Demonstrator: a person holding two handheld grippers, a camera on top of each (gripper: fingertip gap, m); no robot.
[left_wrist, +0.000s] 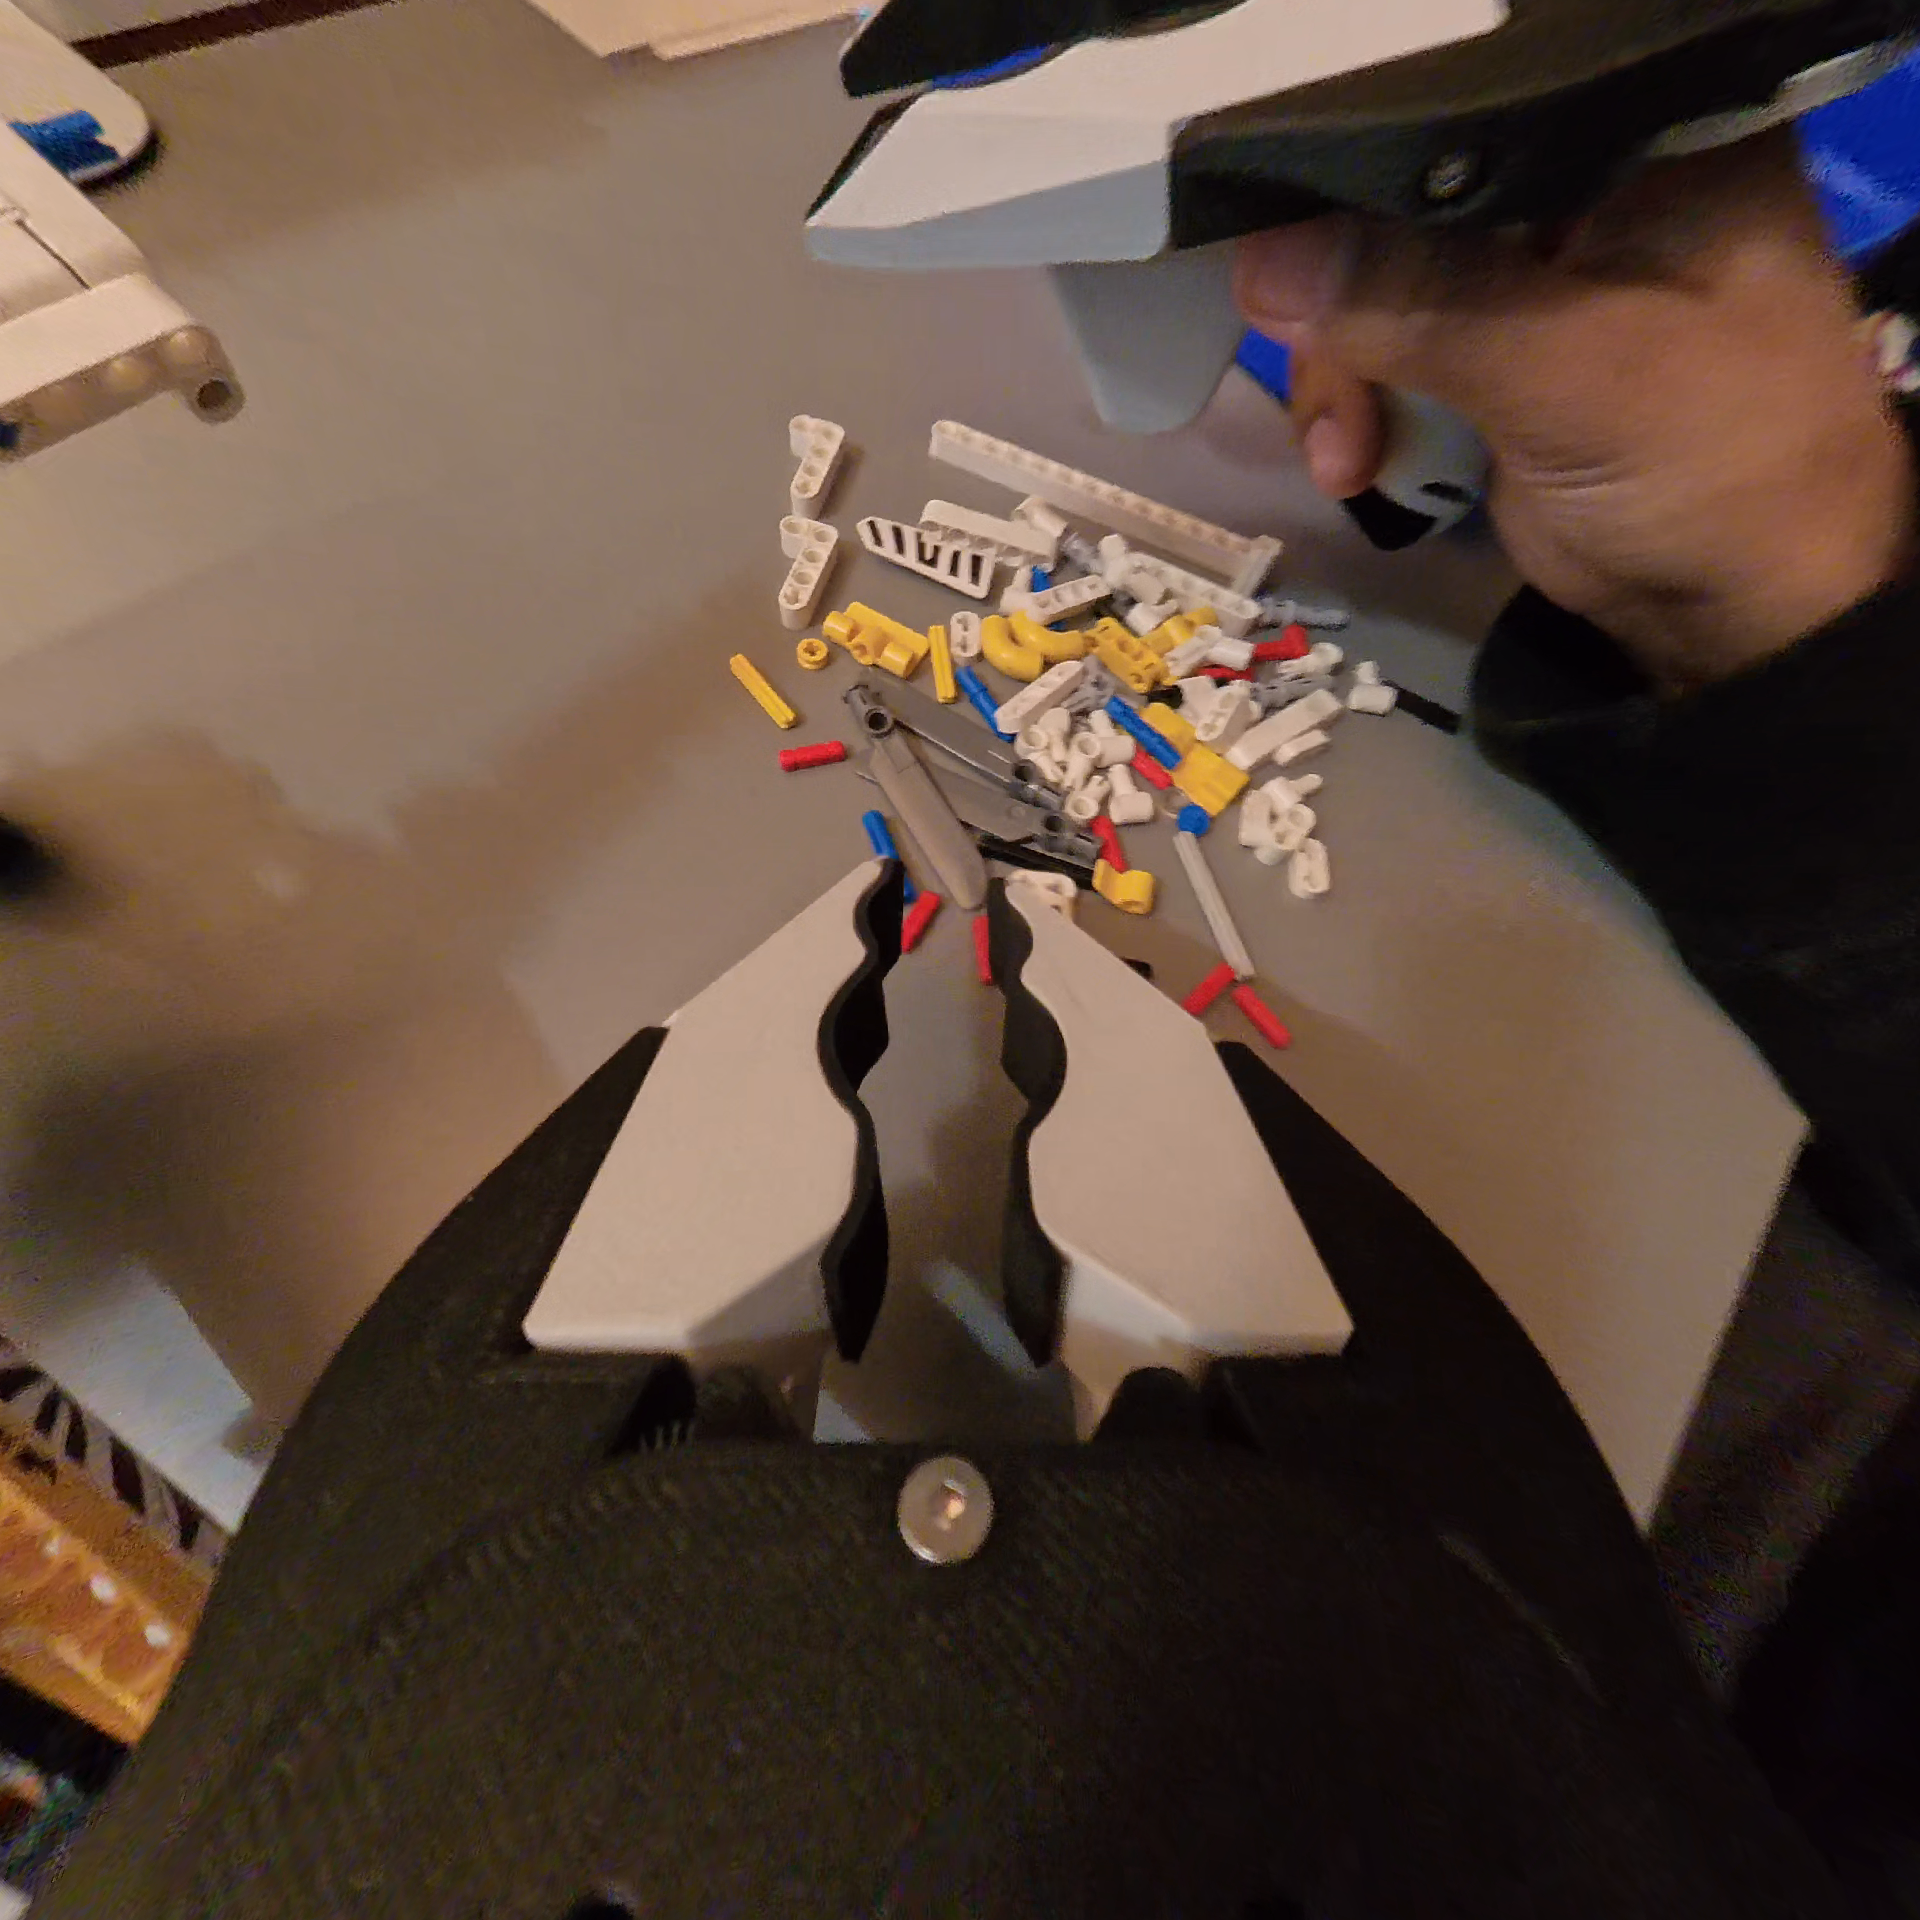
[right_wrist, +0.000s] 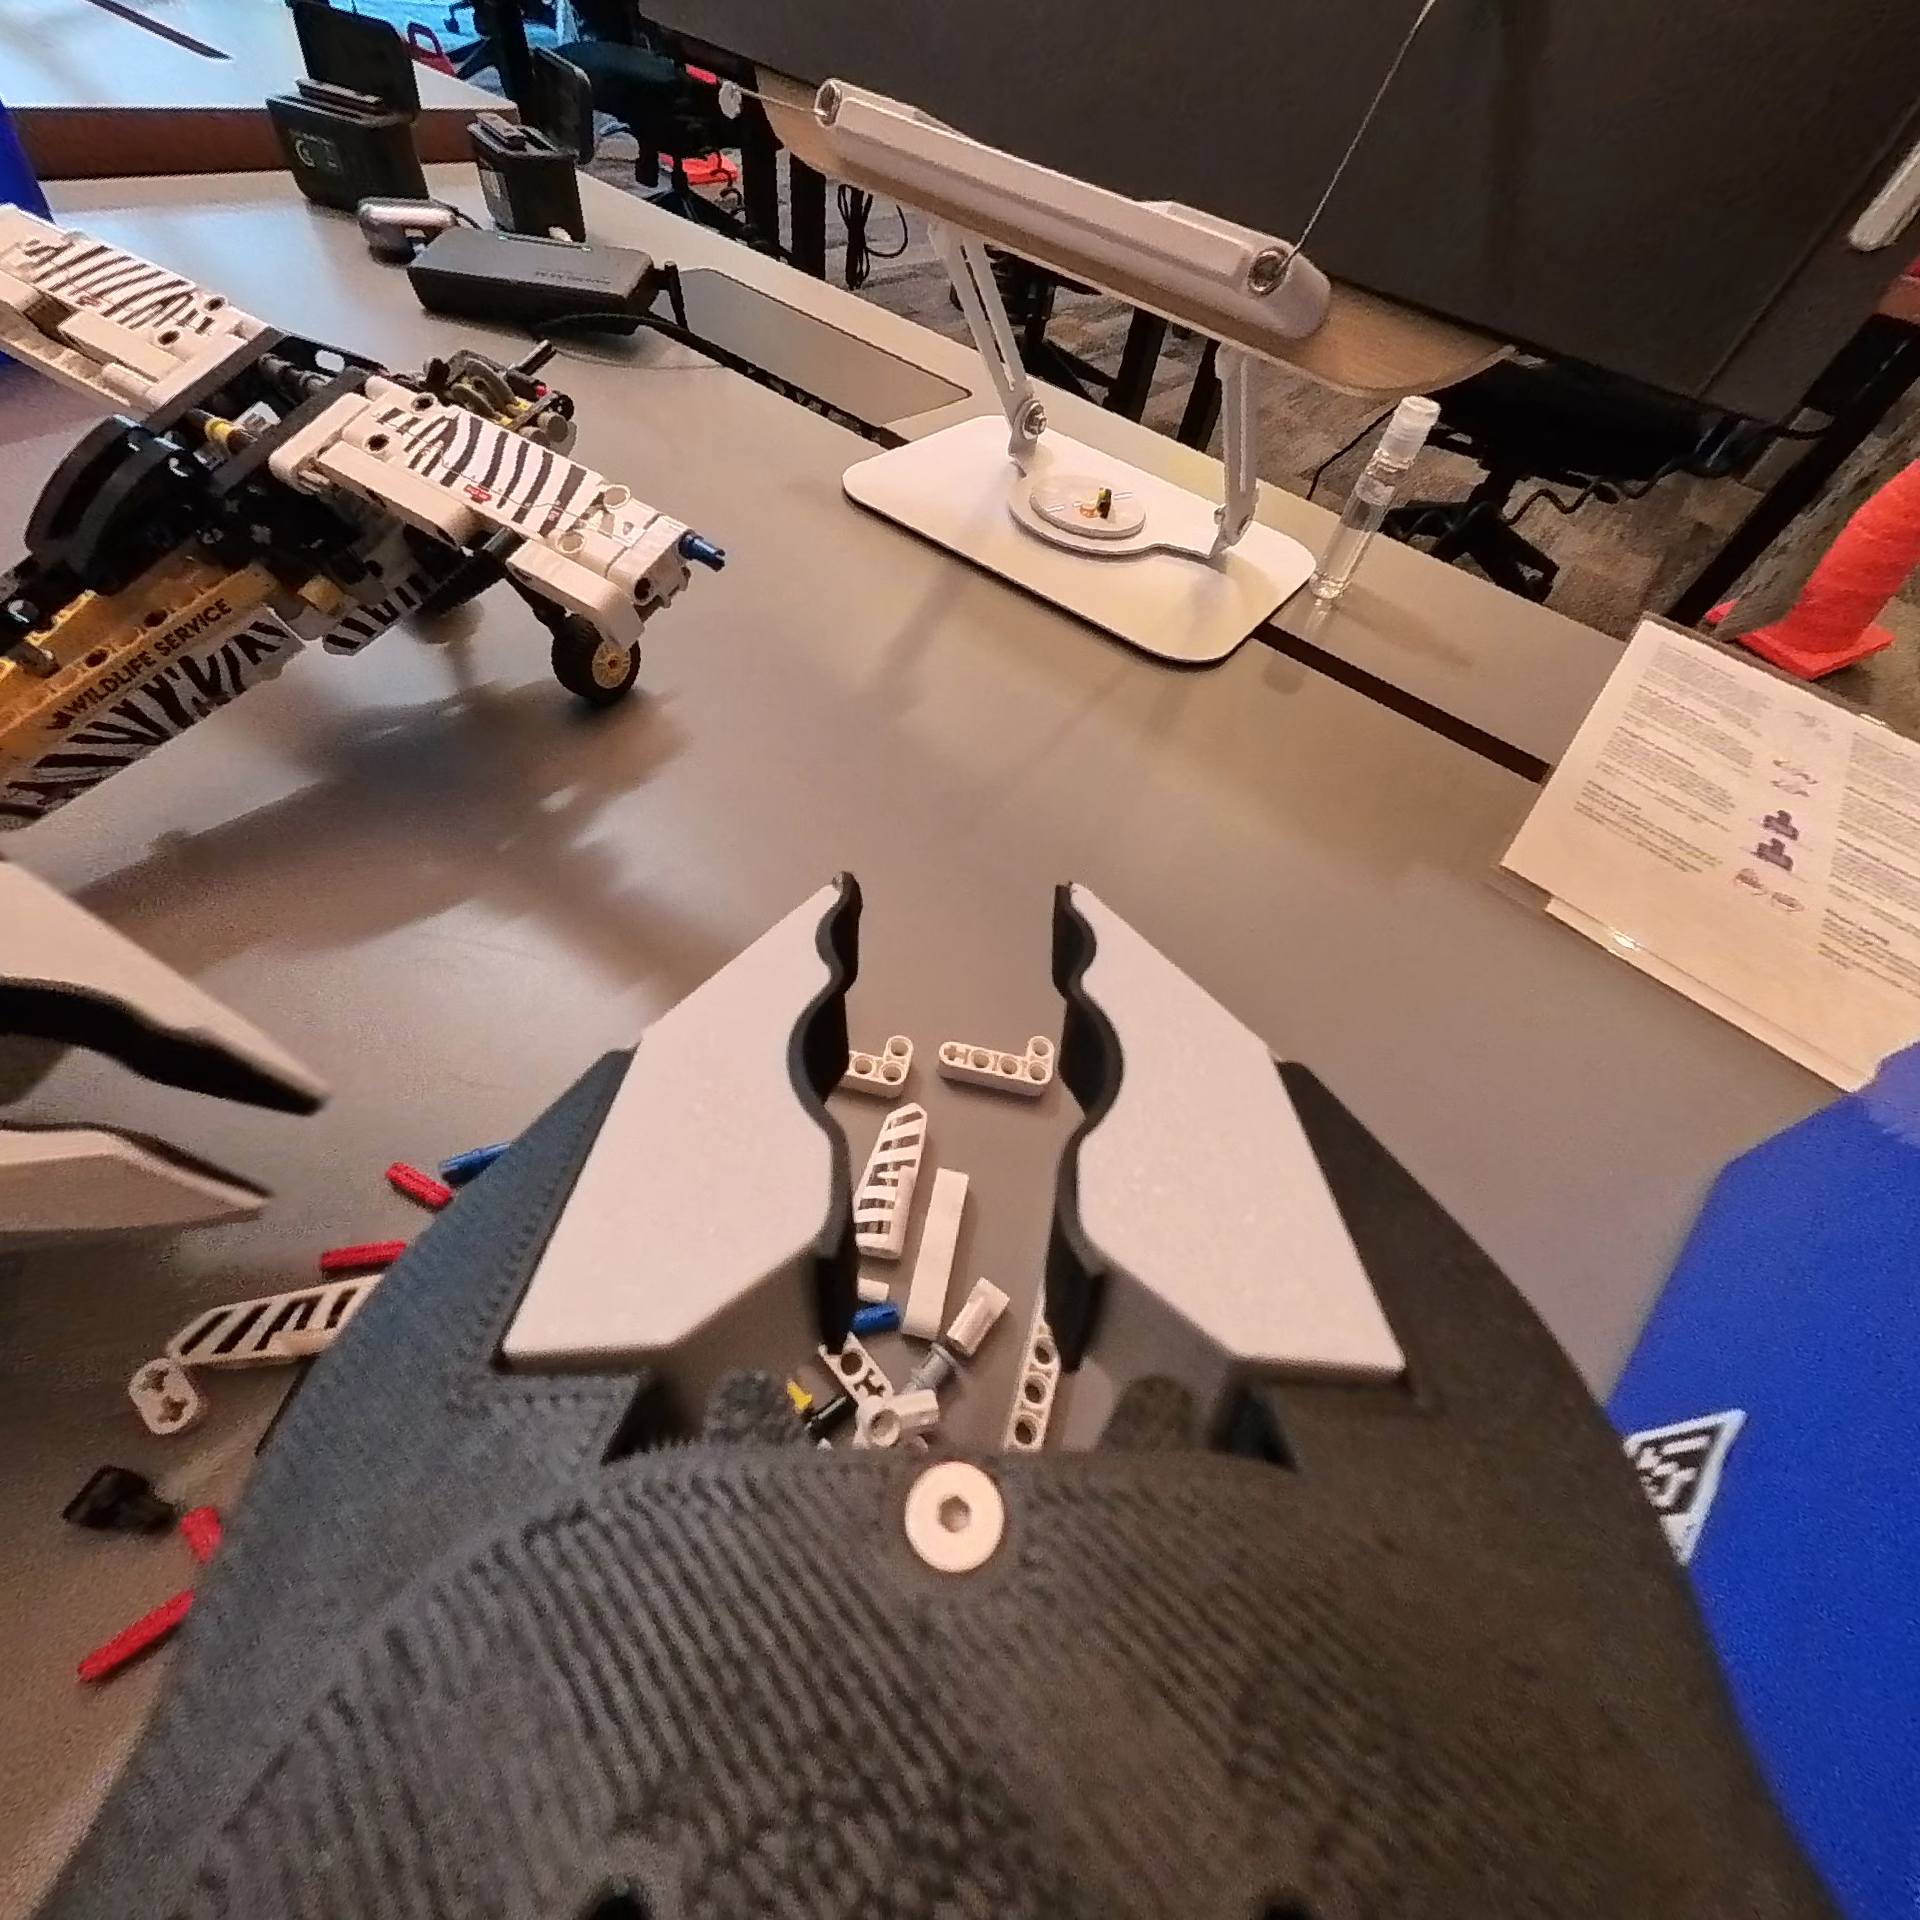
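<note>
In the left wrist view my left gripper (left_wrist: 940, 883) is low over the near edge of a pile of small building pieces (left_wrist: 1091, 675) on the grey table (left_wrist: 468, 623). Its jaws stand a little apart. The tip of a grey blade-shaped piece (left_wrist: 925, 810) and a red pin (left_wrist: 920, 920) lie on the table between the fingertips, and the pads do not press on them. In the right wrist view my right gripper (right_wrist: 956, 904) is open and empty above the pile. Two white L-shaped beams (right_wrist: 997, 1065) and a striped white panel (right_wrist: 894, 1184) lie beneath it.
A zebra-striped model vehicle (right_wrist: 364, 488) stands at the left. A white stand (right_wrist: 1081, 520), a clear spray bottle (right_wrist: 1371, 499) and printed sheets (right_wrist: 1745, 831) are at the back and right. Red pins (right_wrist: 135, 1647) lie scattered at the left. A hand (left_wrist: 1340, 416) holds the right gripper.
</note>
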